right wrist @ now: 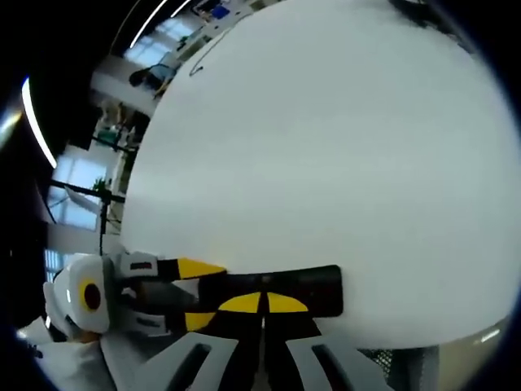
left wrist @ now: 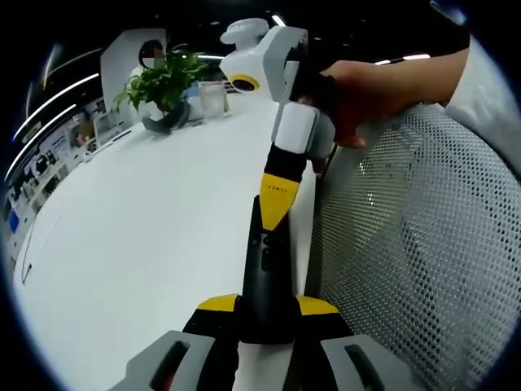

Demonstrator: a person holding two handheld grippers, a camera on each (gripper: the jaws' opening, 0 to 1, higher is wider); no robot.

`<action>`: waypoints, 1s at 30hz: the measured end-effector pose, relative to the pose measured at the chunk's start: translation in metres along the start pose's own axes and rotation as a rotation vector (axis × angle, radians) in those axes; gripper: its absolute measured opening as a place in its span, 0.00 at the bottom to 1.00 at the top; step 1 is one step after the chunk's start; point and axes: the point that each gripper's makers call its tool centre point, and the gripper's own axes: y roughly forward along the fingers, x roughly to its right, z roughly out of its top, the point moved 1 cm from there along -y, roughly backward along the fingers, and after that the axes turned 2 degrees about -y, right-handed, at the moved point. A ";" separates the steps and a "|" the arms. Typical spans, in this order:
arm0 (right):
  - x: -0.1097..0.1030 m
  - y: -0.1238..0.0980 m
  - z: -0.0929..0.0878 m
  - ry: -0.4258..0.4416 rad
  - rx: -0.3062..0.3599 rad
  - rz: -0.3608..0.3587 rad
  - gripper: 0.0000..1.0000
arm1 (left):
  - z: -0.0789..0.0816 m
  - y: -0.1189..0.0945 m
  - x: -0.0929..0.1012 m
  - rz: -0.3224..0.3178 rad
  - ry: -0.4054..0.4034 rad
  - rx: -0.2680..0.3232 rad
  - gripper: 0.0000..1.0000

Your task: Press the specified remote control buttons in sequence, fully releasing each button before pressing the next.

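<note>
Evidently we held the remote (left wrist: 266,269) pinched in the left tool (left wrist: 267,314); the right tool (right wrist: 262,305), pressed together, touched its buttons; the sequence looked underway.

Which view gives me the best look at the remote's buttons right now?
The left gripper view: the remote runs lengthwise, its button face visible. In the right gripper view the remote is a dark bar, buttons indistinct.

**White table, open office behind**

We see a big white table (left wrist: 146,220) with a potted green plant (left wrist: 163,85) and a clear cup (left wrist: 213,99) at its far end. A grey mesh chair back (left wrist: 415,244) stands at the table edge. Ceiling light strips (left wrist: 57,94) glow; bright windows (right wrist: 77,175) show beyond.
</note>
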 end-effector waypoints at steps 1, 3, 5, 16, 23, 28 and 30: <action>0.000 0.000 0.000 -0.001 0.000 0.000 0.00 | 0.000 0.000 0.000 0.000 0.001 0.000 0.24; -0.001 0.000 -0.001 -0.013 -0.001 -0.002 0.00 | 0.000 0.000 0.000 0.000 0.001 0.000 0.24; -0.001 0.000 -0.001 -0.018 -0.001 -0.003 0.00 | 0.000 0.000 0.000 0.000 0.001 0.001 0.24; 0.002 -0.001 0.000 0.003 0.000 -0.005 0.00 | 0.000 0.000 0.000 -0.001 0.004 0.001 0.24; 0.001 0.000 0.000 -0.067 -0.002 -0.036 0.00 | 0.000 0.000 0.000 -0.001 0.004 0.000 0.24; 0.001 0.001 0.000 -0.115 0.000 -0.065 0.00 | 0.001 0.000 0.000 -0.001 0.004 0.000 0.24; 0.002 0.002 0.000 -0.127 0.000 -0.073 0.00 | 0.001 0.000 0.000 -0.002 0.004 -0.001 0.24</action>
